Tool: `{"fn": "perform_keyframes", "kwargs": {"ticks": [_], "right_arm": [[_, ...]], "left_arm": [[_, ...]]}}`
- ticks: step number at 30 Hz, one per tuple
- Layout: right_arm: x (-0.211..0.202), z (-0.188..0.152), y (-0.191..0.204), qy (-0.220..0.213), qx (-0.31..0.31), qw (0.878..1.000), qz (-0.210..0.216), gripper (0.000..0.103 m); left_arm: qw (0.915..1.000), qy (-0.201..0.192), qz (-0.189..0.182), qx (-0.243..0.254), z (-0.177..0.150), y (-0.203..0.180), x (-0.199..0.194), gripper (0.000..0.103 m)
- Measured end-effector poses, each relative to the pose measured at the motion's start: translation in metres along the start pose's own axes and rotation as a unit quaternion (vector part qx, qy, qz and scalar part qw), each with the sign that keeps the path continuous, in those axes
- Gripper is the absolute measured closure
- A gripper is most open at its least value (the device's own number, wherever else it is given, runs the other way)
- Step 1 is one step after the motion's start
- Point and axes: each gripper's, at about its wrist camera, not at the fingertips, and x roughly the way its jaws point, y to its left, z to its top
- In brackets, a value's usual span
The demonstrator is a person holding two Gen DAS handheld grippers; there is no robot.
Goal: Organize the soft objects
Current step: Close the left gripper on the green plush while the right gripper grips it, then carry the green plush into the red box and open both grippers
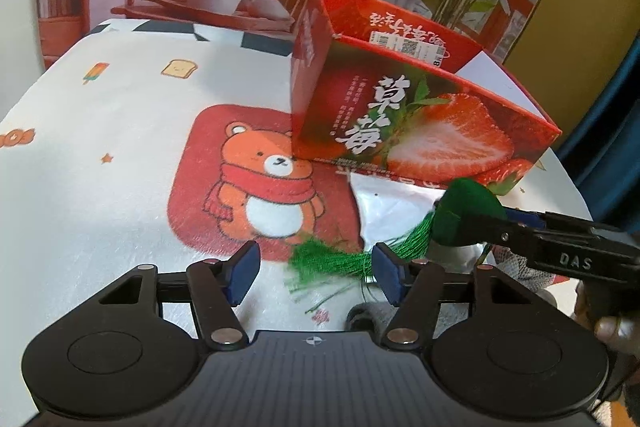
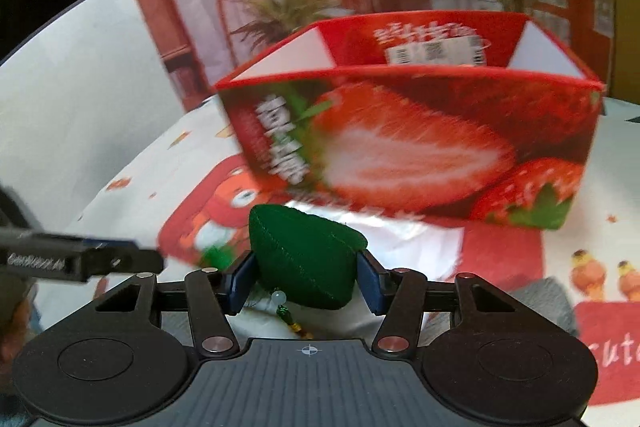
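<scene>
Two tools share one soft thing: the right tool [image 2: 306, 277] clamps the dark green stuffed felt pouch [image 2: 304, 259] above the tabletop [image 1: 100, 195], before the open red strawberry-printed carton [image 2: 420, 147]. Its green tassel [image 1: 332, 259] trails between the left tool's [image 1: 316, 271] parted pads, and could snag there if lifted.

Green felt pouch [image 2: 306, 259] with green thread tassel [image 1: 336, 259], lifted off the bear-print cloth and pinched at its sides, tassel trailing low, just before open-topped red strawberry carton [image 2: 420, 147] standing upright on cloth.
</scene>
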Motion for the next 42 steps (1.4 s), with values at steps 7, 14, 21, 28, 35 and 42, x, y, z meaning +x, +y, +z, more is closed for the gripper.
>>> {"fn": "perform_keyframes", "kwargs": {"ticks": [7,14,21,28,35,42], "right_arm": [[0.005,0.001,-0.023,-0.004,0.008,1.000,-0.014,0.049],[0.003,-0.005,-0.020,0.000,-0.020,1.000,-0.003,0.049],[0.005,-0.013,-0.019,0.008,-0.040,0.999,0.004,0.047],[0.010,-0.017,-0.022,0.017,-0.032,0.999,0.005,0.048],[-0.007,0.004,-0.017,-0.012,-0.027,0.999,0.014,0.050],[-0.042,0.069,-0.003,-0.100,-0.067,0.992,0.033,0.050]], "left_arm": [[0.9993,0.002,-0.035,0.013,0.021,-0.020,0.018,0.039],[0.9943,0.024,-0.100,0.029,0.037,-0.057,0.048,0.040],[0.9884,0.064,-0.135,0.028,0.031,-0.076,0.081,0.040],[0.9819,0.074,-0.173,0.022,0.028,-0.079,0.086,0.058],[0.9823,0.024,-0.183,0.029,0.052,-0.082,0.051,0.060],[0.9765,-0.080,-0.198,0.028,0.110,-0.089,-0.004,0.060]]}}
